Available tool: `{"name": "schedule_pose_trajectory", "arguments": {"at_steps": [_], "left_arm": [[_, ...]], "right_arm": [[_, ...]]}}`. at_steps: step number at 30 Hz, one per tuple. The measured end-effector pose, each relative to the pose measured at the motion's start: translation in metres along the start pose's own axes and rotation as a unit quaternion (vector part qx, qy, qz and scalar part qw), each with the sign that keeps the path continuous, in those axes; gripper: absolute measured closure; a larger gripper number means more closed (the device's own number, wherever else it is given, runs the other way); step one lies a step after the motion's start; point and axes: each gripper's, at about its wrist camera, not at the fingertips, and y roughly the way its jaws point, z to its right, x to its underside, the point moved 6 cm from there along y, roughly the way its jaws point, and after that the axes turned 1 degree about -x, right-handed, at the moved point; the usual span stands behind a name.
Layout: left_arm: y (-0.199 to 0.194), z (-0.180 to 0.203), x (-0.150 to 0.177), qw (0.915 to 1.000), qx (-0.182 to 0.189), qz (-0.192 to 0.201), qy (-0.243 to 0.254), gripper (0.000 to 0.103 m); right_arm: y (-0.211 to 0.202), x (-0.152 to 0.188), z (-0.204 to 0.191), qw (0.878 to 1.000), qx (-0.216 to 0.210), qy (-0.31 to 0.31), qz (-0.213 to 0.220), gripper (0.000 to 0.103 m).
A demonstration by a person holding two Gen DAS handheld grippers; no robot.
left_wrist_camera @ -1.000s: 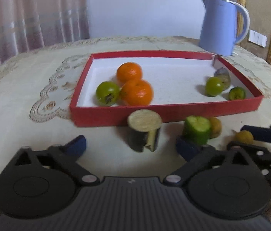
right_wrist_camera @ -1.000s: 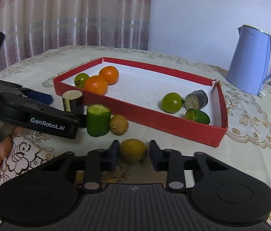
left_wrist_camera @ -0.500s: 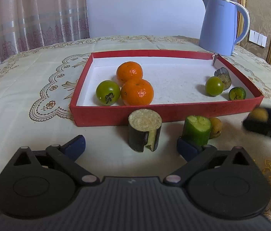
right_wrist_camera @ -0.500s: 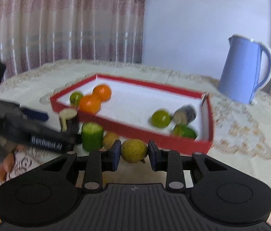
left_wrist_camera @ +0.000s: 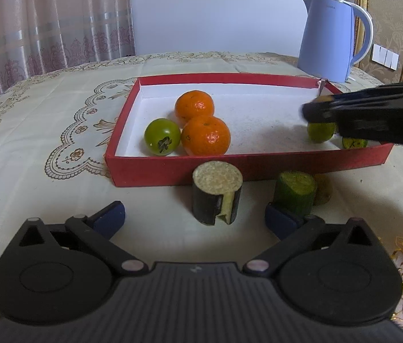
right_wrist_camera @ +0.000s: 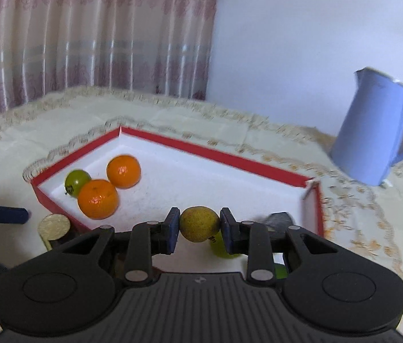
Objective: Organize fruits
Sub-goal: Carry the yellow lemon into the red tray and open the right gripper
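My right gripper [right_wrist_camera: 199,226] is shut on a small yellow-green fruit [right_wrist_camera: 199,224] and holds it in the air over the near right part of the red tray [right_wrist_camera: 215,154]. In the left wrist view that gripper [left_wrist_camera: 315,108] shows as a blurred dark bar above a green tomato [left_wrist_camera: 320,131]. Two oranges [left_wrist_camera: 205,135] and another green tomato [left_wrist_camera: 162,136] lie at the tray's left. My left gripper [left_wrist_camera: 195,220] stands open low over the cloth, with an upright eggplant piece [left_wrist_camera: 217,197] between its fingers, untouched. A cucumber piece [left_wrist_camera: 295,195] stands by its right finger.
A small yellowish fruit [left_wrist_camera: 323,193] sits behind the cucumber piece, against the tray's front wall. A lime half [left_wrist_camera: 354,143] and a dark eggplant piece [right_wrist_camera: 280,218] lie in the tray's right corner. A blue kettle [left_wrist_camera: 330,37] stands behind the tray. A curtain hangs beyond the table.
My right gripper has lifted the yellow-green fruit off the cloth and carried it up and forward over the tray's front wall. The left gripper has not moved.
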Motion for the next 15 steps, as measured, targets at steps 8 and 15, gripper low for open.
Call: {"name": "schedule_pose_trajectory", "arguments": {"at_steps": [8,15], "left_arm": [[0.000,0.000,0.000,1.0000,0.000,0.000,0.000,0.000],[0.000,0.000,0.000,1.0000,0.000,0.000,0.000,0.000]], "right_arm": [[0.042,0.003,-0.010,0.999,0.001,-0.014,-0.045,0.073],[0.035,0.005,-0.007,0.999,-0.013,0.006,-0.041,0.060]]}}
